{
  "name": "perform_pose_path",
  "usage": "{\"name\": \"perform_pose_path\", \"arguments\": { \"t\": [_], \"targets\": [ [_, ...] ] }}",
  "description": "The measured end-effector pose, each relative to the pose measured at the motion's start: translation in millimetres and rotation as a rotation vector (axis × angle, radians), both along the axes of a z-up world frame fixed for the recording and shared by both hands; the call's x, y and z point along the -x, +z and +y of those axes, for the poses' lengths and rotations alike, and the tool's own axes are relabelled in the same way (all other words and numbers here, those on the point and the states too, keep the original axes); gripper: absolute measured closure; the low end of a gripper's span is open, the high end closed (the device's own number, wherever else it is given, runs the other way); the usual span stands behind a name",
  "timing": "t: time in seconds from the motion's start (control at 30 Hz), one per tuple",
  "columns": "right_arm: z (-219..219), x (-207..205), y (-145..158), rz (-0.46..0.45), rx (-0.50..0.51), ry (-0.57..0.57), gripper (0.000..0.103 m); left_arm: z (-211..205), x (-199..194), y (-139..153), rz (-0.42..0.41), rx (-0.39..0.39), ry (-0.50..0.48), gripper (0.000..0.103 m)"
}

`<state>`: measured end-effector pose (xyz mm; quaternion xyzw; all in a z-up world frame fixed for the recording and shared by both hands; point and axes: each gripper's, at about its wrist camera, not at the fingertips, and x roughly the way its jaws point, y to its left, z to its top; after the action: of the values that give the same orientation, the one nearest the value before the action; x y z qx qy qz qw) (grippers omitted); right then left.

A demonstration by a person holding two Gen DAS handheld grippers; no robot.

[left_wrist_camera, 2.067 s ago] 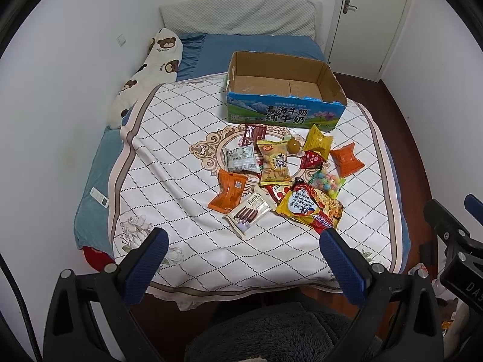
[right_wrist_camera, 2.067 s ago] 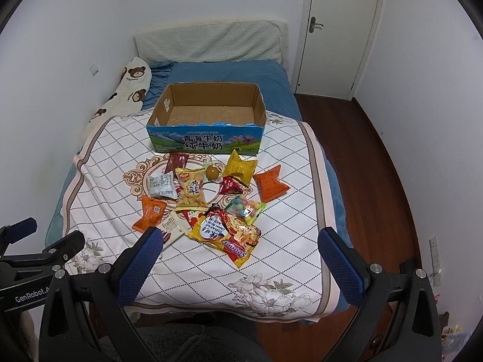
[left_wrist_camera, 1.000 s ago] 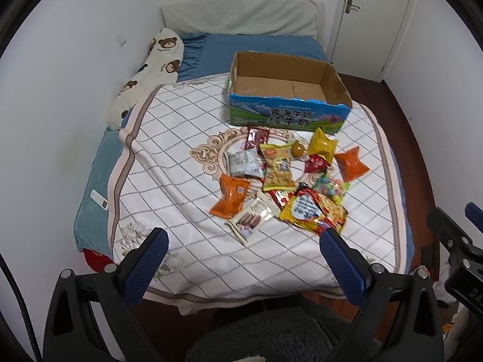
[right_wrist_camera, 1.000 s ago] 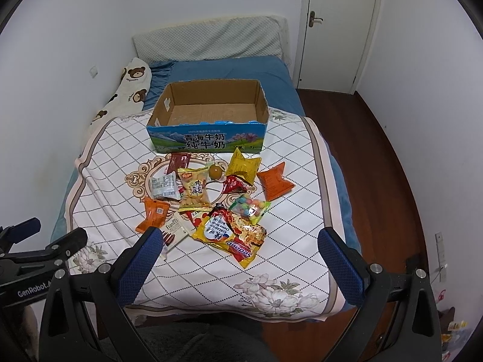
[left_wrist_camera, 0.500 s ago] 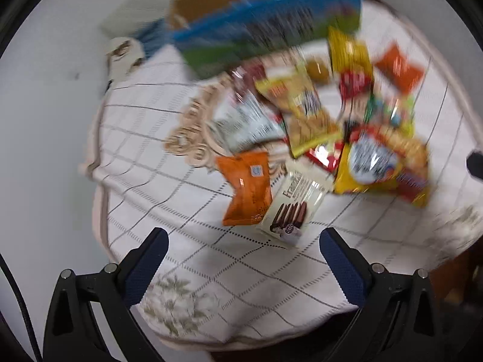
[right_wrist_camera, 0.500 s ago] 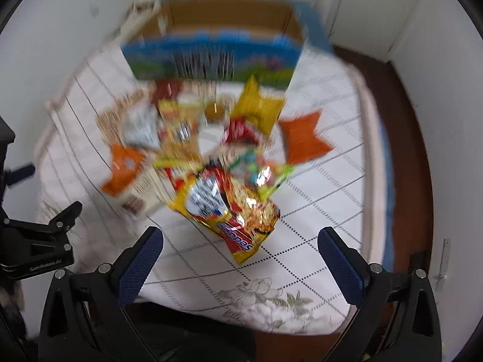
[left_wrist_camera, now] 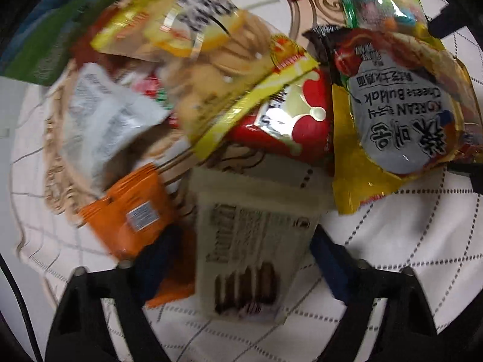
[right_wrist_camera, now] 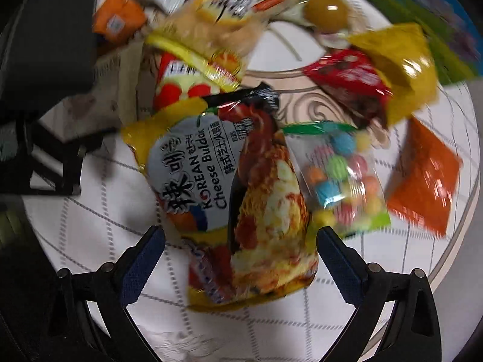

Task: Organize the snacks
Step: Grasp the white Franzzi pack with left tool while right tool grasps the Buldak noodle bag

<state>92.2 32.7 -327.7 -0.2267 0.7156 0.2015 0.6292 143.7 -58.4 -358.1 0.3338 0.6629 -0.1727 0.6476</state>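
A pile of snack packets lies on the quilted bedspread (left_wrist_camera: 407, 241). My left gripper (left_wrist_camera: 241, 259) is open, its blue pads either side of a cream chocolate-biscuit packet (left_wrist_camera: 253, 241); an orange packet (left_wrist_camera: 132, 214) lies by the left pad. My right gripper (right_wrist_camera: 240, 250) is open around the near end of a yellow Korean Cheese Buldak noodle bag (right_wrist_camera: 238, 199), which also shows in the left wrist view (left_wrist_camera: 401, 114). A clear bag of coloured candy balls (right_wrist_camera: 344, 178) lies just right of it. Whether the pads touch the packets I cannot tell.
Behind lie a yellow biscuit bag (left_wrist_camera: 217, 60), a red-and-white packet (left_wrist_camera: 289, 123), a white packet (left_wrist_camera: 105, 117), a red packet (right_wrist_camera: 347, 75), a yellow packet (right_wrist_camera: 404, 69), an orange packet (right_wrist_camera: 422, 178) and a brown ball (right_wrist_camera: 326, 10). The box's blue-green side (right_wrist_camera: 422, 24) is at the back.
Both grippers have swept fast down and forward from above the foot of the bed to right over the snack pile. Both stay open.
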Motion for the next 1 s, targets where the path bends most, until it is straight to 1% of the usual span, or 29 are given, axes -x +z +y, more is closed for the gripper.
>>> {"name": "perform_pose_path", "arguments": {
  "t": [0.03,0.1,0.17,0.2,0.23,0.27,0.3,0.33,0.37,0.4,0.43,0.47,0.5,0.53,0.57,0.6,0.63,0.7,0.73,0.8,0.83,0.87,0.9,0.93,1.0],
  "targets": [
    [2.9,-0.6,-7.2,0.0,0.012,0.019,0.001,1.9,-2.0,-2.4,0.025,0.021,0.021,0.041],
    [5.5,-2.3,-19.3,0.011,0.018,0.039,0.001,7.7,-4.9,-3.5,0.034,0.033,0.063,0.042],
    [5.6,-5.6,-27.0,0.019,0.002,0.018,0.003,18.0,-7.1,-0.3,0.028,0.051,0.13,0.043],
    [3.4,-9.4,-30.5,0.028,-0.016,-0.014,0.012,24.5,-8.4,1.5,0.028,0.053,0.174,0.043],
    [-0.5,-13.6,-32.0,0.037,-0.031,-0.062,0.012,37.1,-10.2,3.4,0.037,0.056,0.253,0.043],
    [-7.5,-17.6,-26.9,0.033,-0.033,-0.097,0.013,47.0,-11.9,3.9,0.046,0.061,0.326,0.043],
    [-12.4,-18.4,-27.5,0.027,-0.033,-0.168,0.013,62.5,-13.1,3.4,0.071,0.061,0.438,0.043],
    [-24.7,-21.9,-19.2,0.039,-0.038,-0.224,0.013,72.6,-13.3,3.5,0.09,0.065,0.506,0.043],
    [-32.2,-23.1,-19.2,0.058,-0.053,-0.31,0.014,85.8,-12.6,4.1,0.112,0.092,0.596,0.043],
    [-43.1,-24.5,-20.8,0.097,-0.075,-0.434,0.014,95.7,-11.6,4.9,0.124,0.115,0.657,0.043],
    [-56.8,-23.7,-24.6,0.153,-0.097,-0.586,0.014,105.6,-10.4,5.2,0.139,0.139,0.712,0.043],
    [-65.3,-20.6,-28.0,0.198,-0.117,-0.687,0.013,111.1,-10.0,5.0,0.153,0.16,0.739,0.042],
    [-72.8,-17.1,-32.5,0.257,-0.164,-0.791,0.012,115.4,-10.2,3.6,0.174,0.186,0.754,0.04],
    [-75.6,-14.8,-35.8,0.304,-0.215,-0.849,0.012,117.0,-10.6,2.1,0.191,0.197,0.754,0.037],
    [-76.2,-13.9,-38.2,0.338,-0.257,-0.878,0.012,118.7,-12.0,-0.5,0.214,0.208,0.747,0.033],
    [-76.4,-13.5,-39.0,0.347,-0.285,-0.891,0.012,119.9,-13.4,-1.7,0.234,0.228,0.734,0.03],
    [-76.8,-14.9,-37.1,0.321,-0.288,-0.892,0.012,120.5,-16.4,-2.0,0.238,0.236,0.724,0.029],
    [-74.8,-20.8,-34.4,0.244,-0.237,-0.852,0.01,112.0,-22.6,-7.1,0.242,0.249,0.696,0.029],
    [-76.3,-24.6,-23.1,0.217,-0.214,-0.828,0.01,114.6,-25.5,-3.9,0.237,0.258,0.68,0.029],
    [-65.5,-30.4,-23.9,0.166,-0.16,-0.749,0.01,115.2,-23.1,-10.7,0.217,0.267,0.658,0.029],
    [-51.5,-29.6,-25.1,0.159,-0.138,-0.72,0.01,117.1,-23.2,-6.7,0.206,0.267,0.651,0.031],
    [-43.3,-24.6,-25.1,0.16,-0.126,-0.697,0.01,108.5,-17.6,1.9,0.182,0.258,0.643,0.037],
    [-37.8,-25.0,-27.4,0.167,-0.114,-0.671,0.01,108.2,-17.6,4.4,0.158,0.244,0.636,0.041],
    [-33.9,-24.7,-31.4,0.174,-0.09,-0.656,0.01,114.7,-14.0,16.4,0.151,0.238,0.636,0.045],
    [-24.6,-20.6,-42.9,0.198,-0.048,-0.639,0.011,118.0,-14.5,22.8,0.145,0.241,0.661,0.045]
  ]
}}
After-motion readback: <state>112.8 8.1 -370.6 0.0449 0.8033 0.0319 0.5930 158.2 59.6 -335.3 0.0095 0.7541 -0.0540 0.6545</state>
